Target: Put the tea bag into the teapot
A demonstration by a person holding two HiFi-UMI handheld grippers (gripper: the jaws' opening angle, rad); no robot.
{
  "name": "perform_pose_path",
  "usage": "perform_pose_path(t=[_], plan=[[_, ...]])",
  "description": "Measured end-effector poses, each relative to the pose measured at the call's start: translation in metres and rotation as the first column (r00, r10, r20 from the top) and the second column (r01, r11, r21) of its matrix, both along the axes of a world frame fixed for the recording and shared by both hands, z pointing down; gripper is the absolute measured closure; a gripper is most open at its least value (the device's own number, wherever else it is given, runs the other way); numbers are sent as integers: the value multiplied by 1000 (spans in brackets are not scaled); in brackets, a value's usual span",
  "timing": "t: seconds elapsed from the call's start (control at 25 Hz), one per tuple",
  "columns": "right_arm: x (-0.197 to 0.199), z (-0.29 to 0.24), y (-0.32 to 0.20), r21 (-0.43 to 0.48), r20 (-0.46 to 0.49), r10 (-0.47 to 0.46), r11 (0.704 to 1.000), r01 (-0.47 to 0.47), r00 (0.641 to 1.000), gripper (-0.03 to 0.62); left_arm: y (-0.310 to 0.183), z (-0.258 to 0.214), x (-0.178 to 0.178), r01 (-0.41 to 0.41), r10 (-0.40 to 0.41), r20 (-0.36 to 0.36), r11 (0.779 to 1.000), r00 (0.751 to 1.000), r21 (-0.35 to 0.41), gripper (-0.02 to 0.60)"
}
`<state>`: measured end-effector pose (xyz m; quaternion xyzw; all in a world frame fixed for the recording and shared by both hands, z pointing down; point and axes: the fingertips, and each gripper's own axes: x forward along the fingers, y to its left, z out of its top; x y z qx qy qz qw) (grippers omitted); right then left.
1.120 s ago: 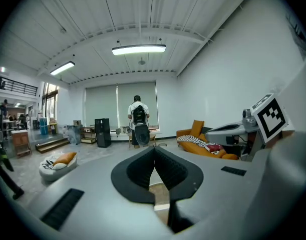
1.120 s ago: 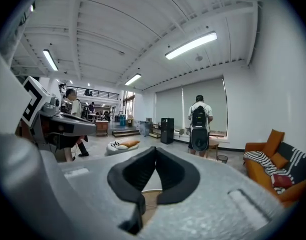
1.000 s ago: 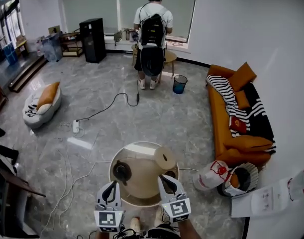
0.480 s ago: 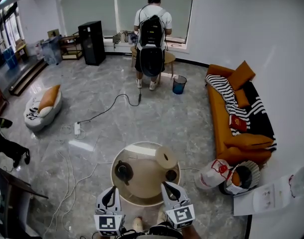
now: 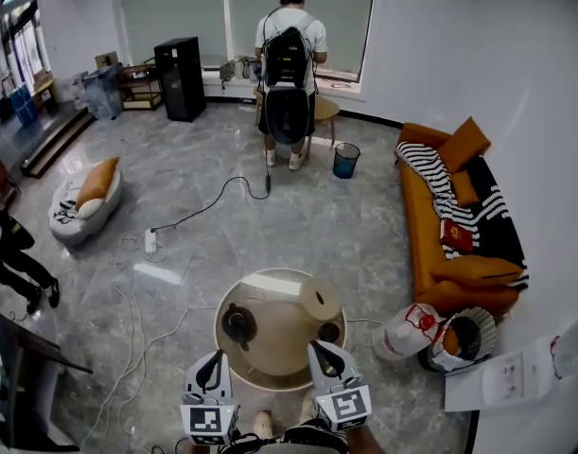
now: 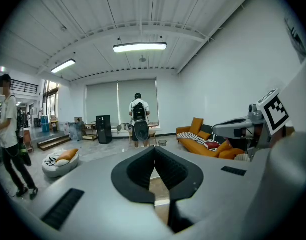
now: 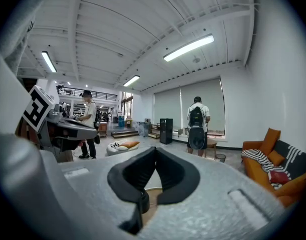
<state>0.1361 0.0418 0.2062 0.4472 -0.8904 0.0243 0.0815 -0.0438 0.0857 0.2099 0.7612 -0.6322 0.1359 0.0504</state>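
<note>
Dark teapot (image 5: 236, 324) | on round table (image 5: 274, 353) | cup (image 5: 328, 332) apart | contents unseen

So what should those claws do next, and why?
Probably open the right gripper and ease it over the round table: it and the left gripper hang shut, empty, short of the teapot. No tea bag visible.

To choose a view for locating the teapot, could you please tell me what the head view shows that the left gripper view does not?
Only the head view: the dark teapot and the tan cylinder, set apart on the round table. Only the left gripper view: the long ceiling light. Both: the person with the backpack, the orange sofa and the black cabinet.
</note>
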Motion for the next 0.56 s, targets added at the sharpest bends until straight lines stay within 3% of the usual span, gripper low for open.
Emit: perform_pose_path(t=[0.12, 0.56], plan=[[-3, 1, 0, 0, 0, -5, 1000, 5, 1000, 594, -1, -3, 1, 9, -9, -24, 1000, 1000, 2, 565], [-9, 5, -5, -1, -7, -4, 1000, 4, 1000, 594, -5, 3, -8, 0, 0, 4, 1000, 1000, 8, 565]])
